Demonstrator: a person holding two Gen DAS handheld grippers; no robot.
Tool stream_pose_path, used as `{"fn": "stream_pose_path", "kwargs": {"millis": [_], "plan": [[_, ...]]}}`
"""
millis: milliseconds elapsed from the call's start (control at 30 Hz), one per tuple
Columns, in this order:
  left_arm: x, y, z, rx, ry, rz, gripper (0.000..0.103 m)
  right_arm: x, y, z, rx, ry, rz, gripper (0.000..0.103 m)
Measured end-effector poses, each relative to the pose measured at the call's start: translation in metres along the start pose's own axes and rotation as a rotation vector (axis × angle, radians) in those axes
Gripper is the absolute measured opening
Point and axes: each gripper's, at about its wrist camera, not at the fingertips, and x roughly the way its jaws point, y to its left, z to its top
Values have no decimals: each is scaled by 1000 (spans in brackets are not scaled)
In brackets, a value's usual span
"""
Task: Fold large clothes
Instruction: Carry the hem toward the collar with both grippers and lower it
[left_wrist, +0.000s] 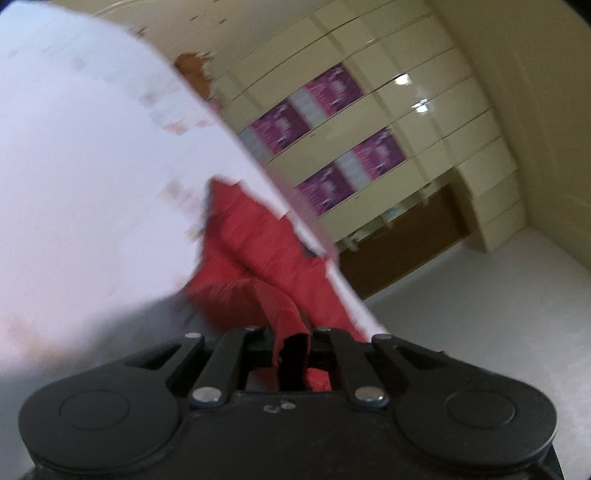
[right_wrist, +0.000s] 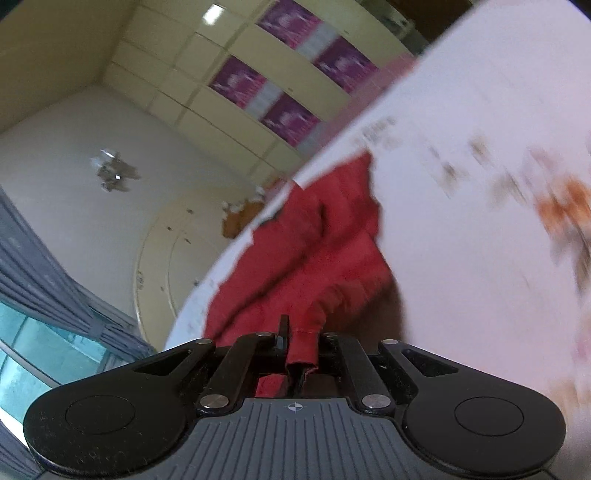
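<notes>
A red garment (left_wrist: 255, 254) lies bunched on a white patterned bed sheet (left_wrist: 92, 166), near its edge. My left gripper (left_wrist: 291, 332) is shut on a fold of the red garment, with cloth pinched between the jaws. In the right wrist view the same red garment (right_wrist: 314, 251) stretches from the sheet (right_wrist: 480, 240) to my right gripper (right_wrist: 301, 339), which is shut on a hemmed edge of it. Both views are tilted and blurred. The rest of the garment's shape is hidden in folds.
A cream wardrobe wall with purple posters (left_wrist: 332, 110) stands behind the bed and shows in the right wrist view too (right_wrist: 284, 74). A white ceiling with a light fitting (right_wrist: 114, 173) and grey curtains by a window (right_wrist: 55, 280) are at the left.
</notes>
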Motion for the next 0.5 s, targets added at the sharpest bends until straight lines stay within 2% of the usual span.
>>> {"fn": "stream_pose_path", "kwargs": {"millis": [167, 267, 400, 500], "plan": [[51, -30, 48, 35, -37, -63, 6, 36, 27, 58, -4, -49, 18, 3], [99, -44, 85, 56, -37, -67, 6, 68, 34, 97, 33, -70, 30, 3], [155, -50, 122, 81, -26, -40, 6, 125, 40, 147, 42, -83, 13, 3], [202, -40, 147, 74, 11, -2, 6, 171, 28, 180, 68, -76, -21, 3]]}}
